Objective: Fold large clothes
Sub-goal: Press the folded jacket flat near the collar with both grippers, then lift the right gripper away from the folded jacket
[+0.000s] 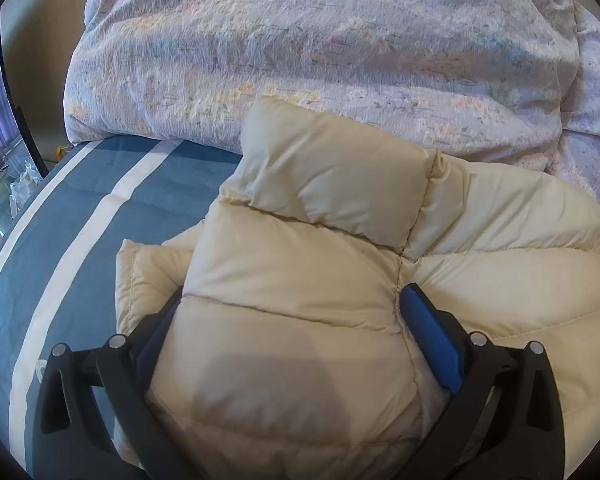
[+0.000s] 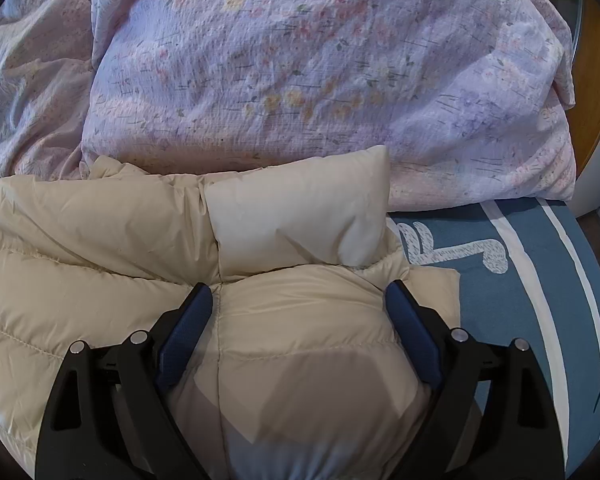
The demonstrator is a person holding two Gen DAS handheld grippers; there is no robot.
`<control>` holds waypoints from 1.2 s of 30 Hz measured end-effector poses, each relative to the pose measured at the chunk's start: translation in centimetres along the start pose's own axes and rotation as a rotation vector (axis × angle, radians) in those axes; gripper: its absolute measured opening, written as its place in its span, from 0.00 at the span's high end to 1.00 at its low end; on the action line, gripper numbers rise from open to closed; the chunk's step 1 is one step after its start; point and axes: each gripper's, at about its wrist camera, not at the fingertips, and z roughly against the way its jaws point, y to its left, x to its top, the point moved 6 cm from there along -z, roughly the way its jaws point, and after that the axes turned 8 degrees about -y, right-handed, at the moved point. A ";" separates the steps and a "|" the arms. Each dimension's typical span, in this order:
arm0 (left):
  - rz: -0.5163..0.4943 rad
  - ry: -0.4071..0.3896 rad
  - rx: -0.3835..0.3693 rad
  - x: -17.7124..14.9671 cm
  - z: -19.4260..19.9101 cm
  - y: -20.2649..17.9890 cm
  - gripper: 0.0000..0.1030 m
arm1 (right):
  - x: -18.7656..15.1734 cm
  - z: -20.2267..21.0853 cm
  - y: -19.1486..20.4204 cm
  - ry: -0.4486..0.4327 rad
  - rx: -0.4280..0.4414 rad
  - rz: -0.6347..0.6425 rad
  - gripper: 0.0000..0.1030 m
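Note:
A cream puffer jacket (image 1: 320, 240) lies on a blue bed sheet (image 1: 68, 248), with a sleeve folded across its top. It also shows in the right wrist view (image 2: 100, 240). My left gripper (image 1: 292, 300) stands wide, with a thick fold of the jacket's left side bulging between its blue pads (image 1: 432, 332). My right gripper (image 2: 300, 292) stands wide too, with a thick fold of the jacket's right side between its pads (image 2: 188, 328). Whether either pair of pads presses the fabric I cannot tell.
A lilac floral duvet (image 1: 320, 48) is heaped right behind the jacket, also seen in the right wrist view (image 2: 320, 72). The blue sheet with white stripes (image 2: 520, 280) runs to the bed's edges. Floor and clutter (image 1: 4, 184) lie at the far left.

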 end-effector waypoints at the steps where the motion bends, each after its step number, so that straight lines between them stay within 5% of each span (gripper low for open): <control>1: 0.000 0.000 0.001 0.0 0.0 0.0 0.02 | 0.0 0.0 0.0 0.000 0.000 0.000 0.12; 18: 0.014 0.004 -0.011 0.0 -0.1 0.1 0.02 | 0.1 -0.2 -1.5 0.002 0.051 -0.062 0.09; 22: 0.050 0.023 -0.082 -0.7 3.8 1.2 0.04 | -0.4 5.0 -3.6 0.011 0.118 -0.109 0.10; 26: 0.043 -0.022 -0.065 -1.9 8.4 3.9 0.04 | -2.3 10.6 -7.7 0.002 0.161 -0.200 0.09; 36: 0.332 0.116 -0.153 -7.7 9.9 9.3 0.05 | -10.5 10.9 -10.4 0.193 0.317 -0.464 0.17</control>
